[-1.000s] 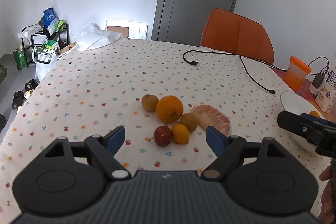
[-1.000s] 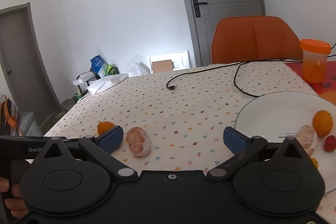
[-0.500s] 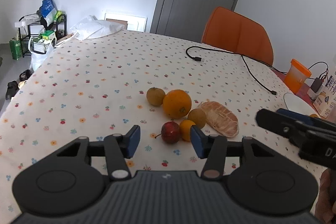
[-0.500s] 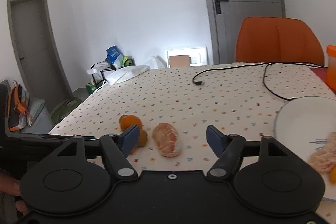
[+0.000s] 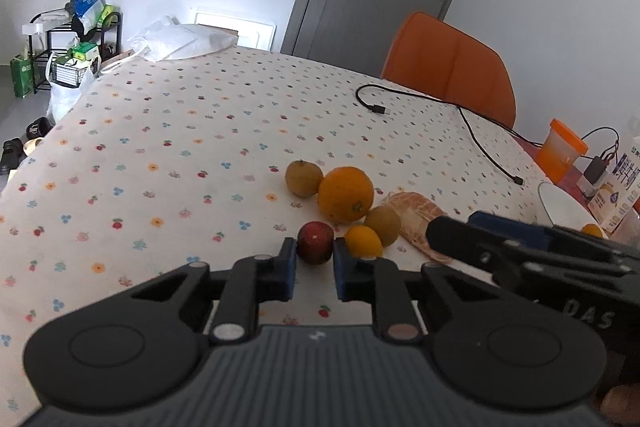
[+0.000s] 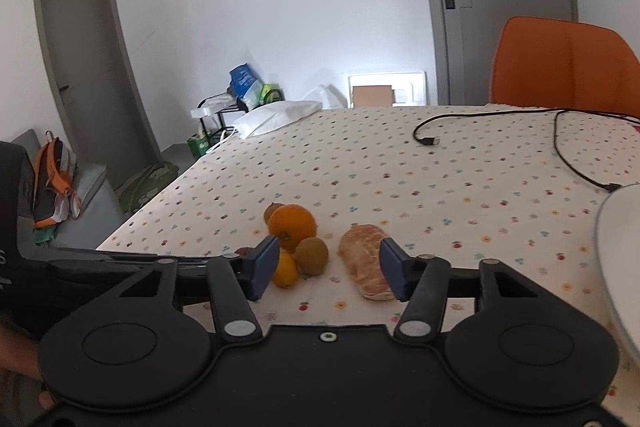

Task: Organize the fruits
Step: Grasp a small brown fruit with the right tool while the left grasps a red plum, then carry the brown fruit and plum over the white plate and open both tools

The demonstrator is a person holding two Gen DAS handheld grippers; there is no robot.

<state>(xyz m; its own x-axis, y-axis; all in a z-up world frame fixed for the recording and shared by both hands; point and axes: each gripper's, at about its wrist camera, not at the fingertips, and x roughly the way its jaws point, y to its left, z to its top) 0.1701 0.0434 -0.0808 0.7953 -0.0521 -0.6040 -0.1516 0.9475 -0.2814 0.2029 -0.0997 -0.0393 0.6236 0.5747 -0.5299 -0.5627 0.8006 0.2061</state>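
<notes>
The left gripper (image 5: 315, 255) had closed on the red apple (image 5: 315, 241), seemingly touching it. From the right wrist, that apple was hidden; the right gripper (image 6: 329, 269) stood open, empty, near the peeled citrus (image 6: 366, 266).

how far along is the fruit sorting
Done: one small orange fruit sits on the white plate. In hand: left gripper jaws flank the red apple; contact unclear. Left: big orange, two brown fruits, yellow citrus, peeled pomelo segment before the open right gripper.
</notes>
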